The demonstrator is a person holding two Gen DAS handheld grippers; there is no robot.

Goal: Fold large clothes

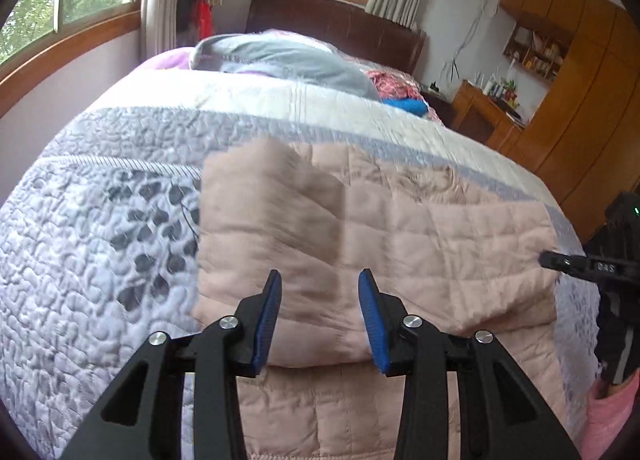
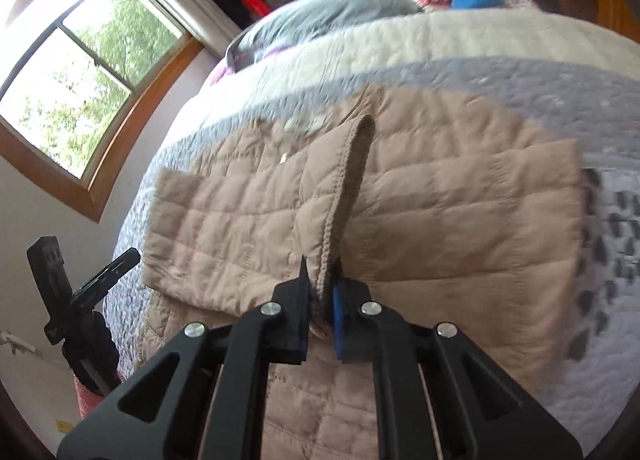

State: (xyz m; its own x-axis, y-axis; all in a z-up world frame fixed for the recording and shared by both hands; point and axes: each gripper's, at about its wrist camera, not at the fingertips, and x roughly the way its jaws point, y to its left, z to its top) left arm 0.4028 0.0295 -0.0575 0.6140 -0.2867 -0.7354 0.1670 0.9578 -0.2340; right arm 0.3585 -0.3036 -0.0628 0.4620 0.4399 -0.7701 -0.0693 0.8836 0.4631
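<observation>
A pale pink quilted jacket [image 1: 400, 228] lies spread on the bed's grey-and-white quilt [image 1: 100, 228], partly folded over itself. My left gripper [image 1: 320, 280] is open and empty, hovering just above the jacket's near folded part. My right gripper [image 2: 320, 280] is shut on a stitched edge of the jacket [image 2: 340, 196] and lifts that edge into a ridge above the rest of the garment [image 2: 460, 212]. The right gripper also shows at the right edge of the left wrist view [image 1: 560, 260]. The left gripper shows at the lower left of the right wrist view [image 2: 108, 272].
A grey pillow [image 1: 288, 56], a red patterned cloth [image 1: 392, 82] and a blue bundle [image 1: 408, 106] lie at the head of the bed by the dark headboard [image 1: 332, 20]. Wooden cabinets [image 1: 580, 100] stand on the right. Windows [image 1: 60, 0] are on the left.
</observation>
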